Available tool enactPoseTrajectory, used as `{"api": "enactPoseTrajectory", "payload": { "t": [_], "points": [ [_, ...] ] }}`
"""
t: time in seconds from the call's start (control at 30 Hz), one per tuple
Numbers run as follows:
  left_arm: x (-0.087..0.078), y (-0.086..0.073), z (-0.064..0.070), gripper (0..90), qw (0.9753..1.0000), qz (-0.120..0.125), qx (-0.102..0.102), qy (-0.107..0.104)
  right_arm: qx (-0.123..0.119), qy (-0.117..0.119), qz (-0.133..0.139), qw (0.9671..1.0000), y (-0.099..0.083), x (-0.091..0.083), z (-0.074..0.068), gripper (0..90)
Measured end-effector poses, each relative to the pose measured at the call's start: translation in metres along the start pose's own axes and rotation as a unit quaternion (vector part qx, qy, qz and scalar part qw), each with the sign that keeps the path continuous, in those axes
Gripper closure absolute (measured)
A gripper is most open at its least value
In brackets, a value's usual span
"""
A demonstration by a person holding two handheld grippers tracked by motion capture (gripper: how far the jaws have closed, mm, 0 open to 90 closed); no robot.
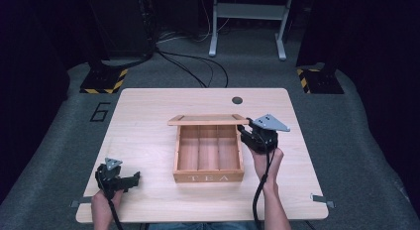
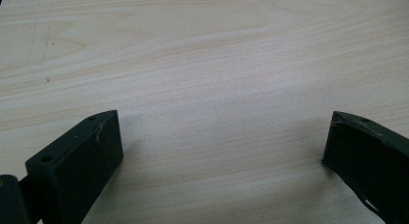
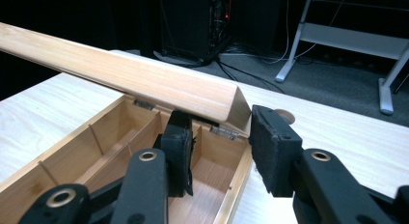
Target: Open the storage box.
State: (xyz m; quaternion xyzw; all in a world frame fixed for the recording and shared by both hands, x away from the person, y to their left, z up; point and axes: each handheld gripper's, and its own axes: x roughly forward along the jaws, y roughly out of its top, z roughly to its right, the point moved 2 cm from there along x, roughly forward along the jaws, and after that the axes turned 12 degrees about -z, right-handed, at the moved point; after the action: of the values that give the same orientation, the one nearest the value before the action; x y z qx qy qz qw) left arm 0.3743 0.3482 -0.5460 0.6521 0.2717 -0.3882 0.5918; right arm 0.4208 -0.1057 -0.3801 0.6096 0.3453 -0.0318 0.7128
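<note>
High view places your right tool [image 1: 246, 127], jaws spread astride the raised lid corner of the rigid, light wooden three-compartment tea box [image 1: 208, 177] at mid-desk; left tool [image 1: 130, 180] rests open.

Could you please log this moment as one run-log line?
right tongs: open, straddling lid corner | tea box: lid raised, compartments look empty | left tongs: open, idle over table
</note>
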Motion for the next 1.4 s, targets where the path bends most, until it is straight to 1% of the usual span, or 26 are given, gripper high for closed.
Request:
{"api": "enactPoseTrajectory", "payload": {
  "t": [0.1, 0.2, 0.33, 0.53, 0.6, 0.77, 0.87, 1.07, 1.13, 1.2, 1.27, 1.3, 1.37, 1.4],
  "points": [
    [0.0, 0.0, 0.0, 0.1, 1.0, -0.001, 0.001, 0.0, 0.0, 0.004, 0.001, 1.0, -0.005, 0.0, -0.001, 59.6],
    [0.0, 0.0, 0.0, 0.1, 1.0, -0.001, 0.001, 0.0, 0.007, 0.006, -0.002, 1.0, -0.011, 0.0, -0.003, 58.4],
    [0.0, 0.0, 0.0, 0.1, 1.0, -0.001, 0.001, 0.0, 0.004, 0.008, -0.005, 0.9999, -0.018, 0.0, -0.004, 57.3],
    [0.0, 0.0, 0.0, 0.1, 1.0, -0.001, 0.001, 0.0, 0.009, 0.011, -0.009, 0.9999, -0.029, 0.0, -0.007, 56.9],
    [0.0, 0.0, 0.0, 0.1, 1.0, -0.001, 0.001, 0.0, 0.008, 0.012, -0.014, 0.9998, -0.034, 0.001, -0.008, 56.7],
    [0.0, 0.0, 0.0, 0.1, 1.0, -0.001, 0.001, 0.0, 0.016, 0.019, -0.033, 0.9992, -0.05, 0.009, -0.008, 56.8],
    [0.0, 0.0, 0.0, 0.1, 1.0, -0.001, 0.001, 0.0, 0.02, 0.026, -0.039, 0.9987, -0.059, 0.013, -0.007, 56.6],
    [0.0, 0.0, 0.0, 0.1, 1.0, -0.001, 0.001, 0.0, 0.026, 0.037, -0.045, 0.998, -0.071, 0.017, -0.008, 55.1],
    [0.0, 0.0, 0.0, 0.1, 1.0, -0.001, 0.001, 0.0, 0.026, 0.037, -0.047, 0.9978, -0.073, 0.017, -0.008, 54.9],
    [0.0, 0.0, 0.0, 0.1, 1.0, -0.001, 0.001, 0.0, 0.028, 0.04, -0.057, 0.9972, -0.08, 0.019, -0.009, 53.7],
    [0.0, 0.0, 0.0, 0.1, 1.0, -0.001, 0.001, 0.0, 0.027, 0.042, -0.058, 0.9971, -0.082, 0.02, -0.009, 54.1],
    [0.0, 0.0, 0.0, 0.1, 1.0, -0.001, 0.001, 0.0, 0.026, 0.043, -0.067, 0.9965, -0.087, 0.021, -0.01, 54.3],
    [0.0, 0.0, 0.0, 0.1, 1.0, -0.001, 0.001, 0.0, 0.029, 0.047, -0.075, 0.9957, -0.093, 0.023, -0.01, 54.3],
    [0.0, 0.0, 0.0, 0.1, 1.0, -0.001, 0.001, 0.0, 0.029, 0.047, -0.075, 0.9957, -0.093, 0.023, -0.01, 54.3]
  ]
}}
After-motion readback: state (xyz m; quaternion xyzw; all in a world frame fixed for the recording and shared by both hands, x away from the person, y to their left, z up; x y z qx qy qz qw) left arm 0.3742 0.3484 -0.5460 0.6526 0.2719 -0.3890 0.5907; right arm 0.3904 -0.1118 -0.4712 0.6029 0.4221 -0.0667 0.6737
